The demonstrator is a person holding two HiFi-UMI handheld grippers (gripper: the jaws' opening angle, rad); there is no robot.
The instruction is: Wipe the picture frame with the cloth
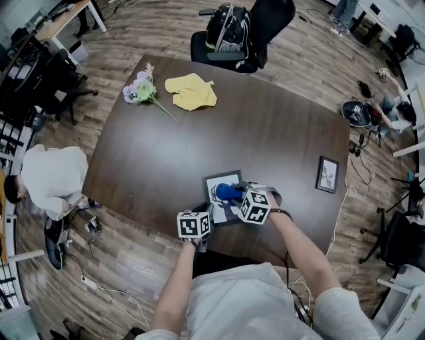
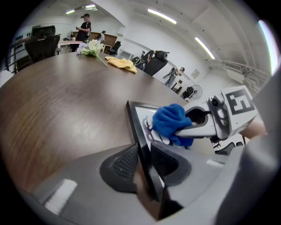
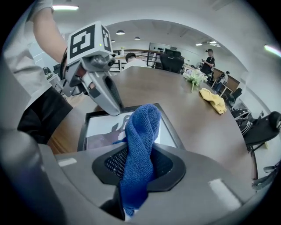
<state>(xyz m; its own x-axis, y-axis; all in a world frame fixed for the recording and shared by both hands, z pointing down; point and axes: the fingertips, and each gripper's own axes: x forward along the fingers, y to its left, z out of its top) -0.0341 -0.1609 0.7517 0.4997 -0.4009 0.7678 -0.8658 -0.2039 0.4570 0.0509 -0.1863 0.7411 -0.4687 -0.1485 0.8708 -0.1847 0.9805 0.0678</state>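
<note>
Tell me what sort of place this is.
Probably an open-plan office or lab: a large table with an office chair drawn up to it, a desk off to one side, and strip lights on the ceiling.

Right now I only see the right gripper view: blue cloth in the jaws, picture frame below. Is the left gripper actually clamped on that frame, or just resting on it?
Observer: Clamped. The left gripper view shows the left gripper with both jaws closed on the edge of the picture frame.
Operator: Any other frame on the table?
Observer: Yes. The head view shows a second frame lying near the right edge of the table, well apart from yours.
</note>
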